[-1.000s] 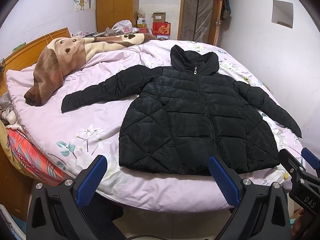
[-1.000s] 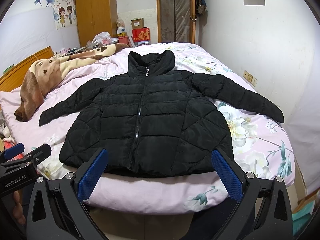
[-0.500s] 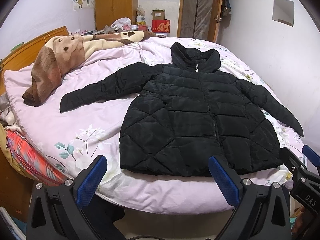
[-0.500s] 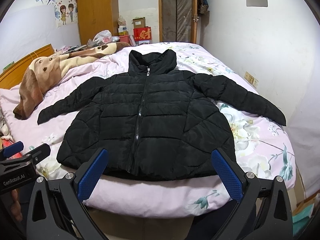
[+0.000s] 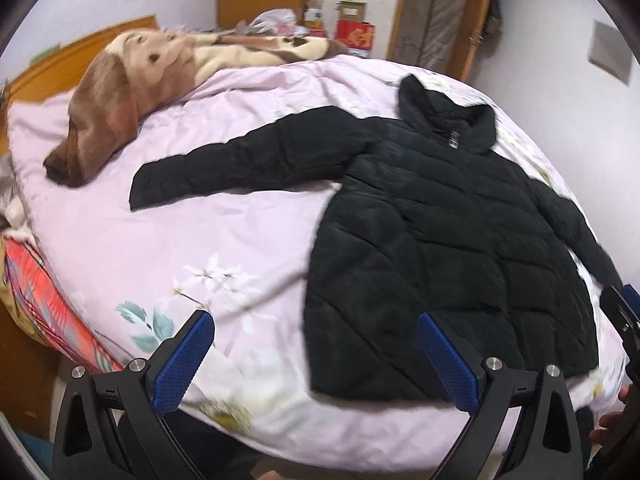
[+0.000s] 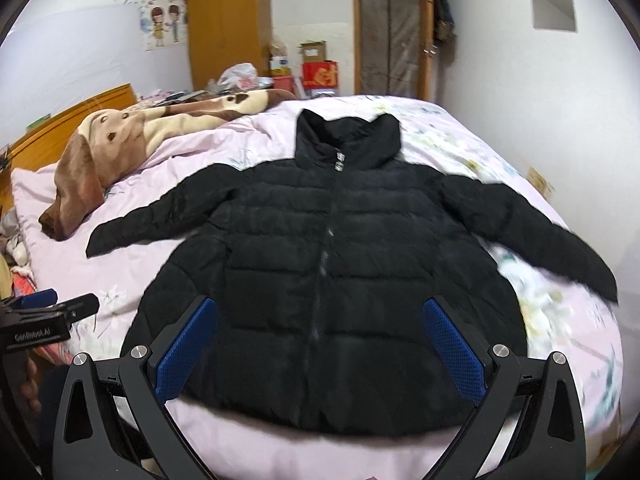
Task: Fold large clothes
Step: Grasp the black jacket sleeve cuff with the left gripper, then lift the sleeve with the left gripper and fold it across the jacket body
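Observation:
A black quilted puffer jacket (image 5: 440, 240) lies flat and zipped on the pink floral bed (image 5: 208, 248), both sleeves spread out; it also shows in the right wrist view (image 6: 328, 280). My left gripper (image 5: 316, 356) is open and empty, over the bed's front edge, left of the jacket's hem. My right gripper (image 6: 320, 344) is open and empty, right over the jacket's hem, its blue pads (image 6: 188, 344) wide apart. The left sleeve (image 5: 240, 164) points toward the blanket. Each gripper shows at the edge of the other's view.
A brown and cream dog-print blanket (image 5: 132, 92) lies along the bed's far left by the wooden headboard (image 6: 72, 116). A wardrobe (image 6: 228, 20), boxes (image 6: 320, 72) and a door (image 6: 392, 32) stand behind. A white wall (image 6: 560, 92) runs close on the right.
Both grippers have moved forward toward the bed. The left one swung left, toward the spread sleeve side. The right one came in over the jacket's hem. The jacket has not moved.

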Tool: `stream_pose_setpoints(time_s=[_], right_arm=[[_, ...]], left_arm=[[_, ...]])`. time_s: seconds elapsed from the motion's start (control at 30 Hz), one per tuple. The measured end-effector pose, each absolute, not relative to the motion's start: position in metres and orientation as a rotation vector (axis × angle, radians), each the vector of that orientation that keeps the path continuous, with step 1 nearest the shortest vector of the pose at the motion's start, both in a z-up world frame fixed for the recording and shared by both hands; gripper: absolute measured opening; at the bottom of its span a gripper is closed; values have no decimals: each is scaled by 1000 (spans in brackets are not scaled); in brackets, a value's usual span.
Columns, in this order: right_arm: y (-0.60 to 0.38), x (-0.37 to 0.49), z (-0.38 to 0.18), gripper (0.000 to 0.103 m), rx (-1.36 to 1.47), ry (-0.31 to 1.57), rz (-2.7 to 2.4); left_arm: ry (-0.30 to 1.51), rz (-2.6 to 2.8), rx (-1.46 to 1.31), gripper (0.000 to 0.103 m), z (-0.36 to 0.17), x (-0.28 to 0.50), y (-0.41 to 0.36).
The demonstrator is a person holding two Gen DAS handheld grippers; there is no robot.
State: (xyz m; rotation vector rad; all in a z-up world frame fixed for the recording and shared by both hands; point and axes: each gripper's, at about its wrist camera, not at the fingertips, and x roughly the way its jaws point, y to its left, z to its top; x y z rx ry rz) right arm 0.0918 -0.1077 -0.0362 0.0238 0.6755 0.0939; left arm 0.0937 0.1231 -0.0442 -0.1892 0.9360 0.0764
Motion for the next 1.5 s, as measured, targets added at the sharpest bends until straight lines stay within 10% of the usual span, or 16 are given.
stream_pose_setpoints(time_s=[1.2,1.4,1.5], right_arm=[[51,257,-89,102,-71,742,470],[50,259,-95,102,-72,768,449],[44,259,-93,102,-56,771,435]], left_arm=[[908,497,-823,101,-191,322,382],[887,466,-811,33,-180,335,376],[862,478,-759,18,-166,335,368]])
